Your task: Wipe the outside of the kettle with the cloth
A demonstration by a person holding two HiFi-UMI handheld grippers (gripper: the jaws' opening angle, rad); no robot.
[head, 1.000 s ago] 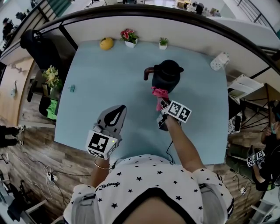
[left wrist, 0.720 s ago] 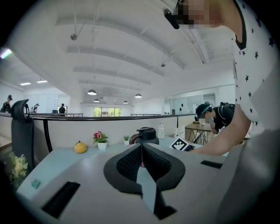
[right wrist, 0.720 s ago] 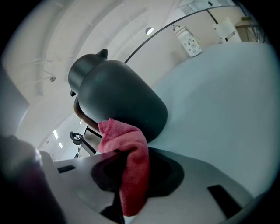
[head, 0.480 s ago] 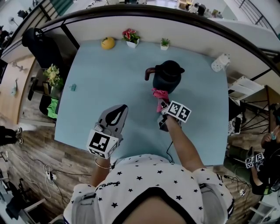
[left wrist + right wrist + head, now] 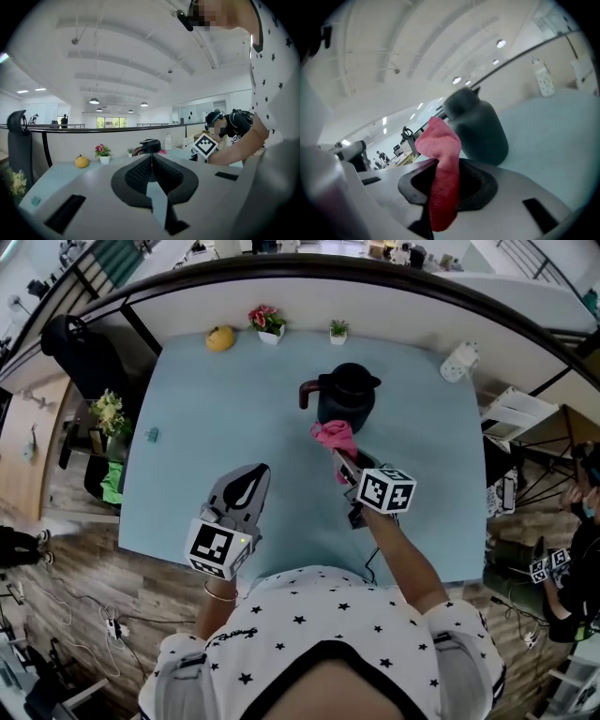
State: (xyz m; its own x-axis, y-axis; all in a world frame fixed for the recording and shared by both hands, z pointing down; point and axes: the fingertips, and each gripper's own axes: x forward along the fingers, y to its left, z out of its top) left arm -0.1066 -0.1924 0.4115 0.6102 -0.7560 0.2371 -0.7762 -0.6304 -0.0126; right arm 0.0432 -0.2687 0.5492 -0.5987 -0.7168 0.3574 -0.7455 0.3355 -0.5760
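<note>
A black kettle [image 5: 345, 397] with a brown handle stands upright on the light blue table [image 5: 234, 418]. My right gripper [image 5: 343, 463] is shut on a pink cloth [image 5: 334, 438], whose free end lies against the kettle's near side. In the right gripper view the cloth [image 5: 440, 150] hangs out of the jaws just in front of the kettle [image 5: 480, 126]. My left gripper [image 5: 246, 486] hovers over the table's near left part, shut with nothing in it; its view shows the kettle [image 5: 149, 146] far ahead.
Along the table's far edge stand a yellow fruit [image 5: 220, 337], a red flower pot [image 5: 268, 322] and a small green plant [image 5: 337, 332]. A white bottle [image 5: 457, 362] sits at the far right corner. A small green object [image 5: 152, 435] lies near the left edge.
My right gripper has shifted a little right and nearer to me, and the cloth has slid lower on the kettle's side. The left gripper has stayed put.
</note>
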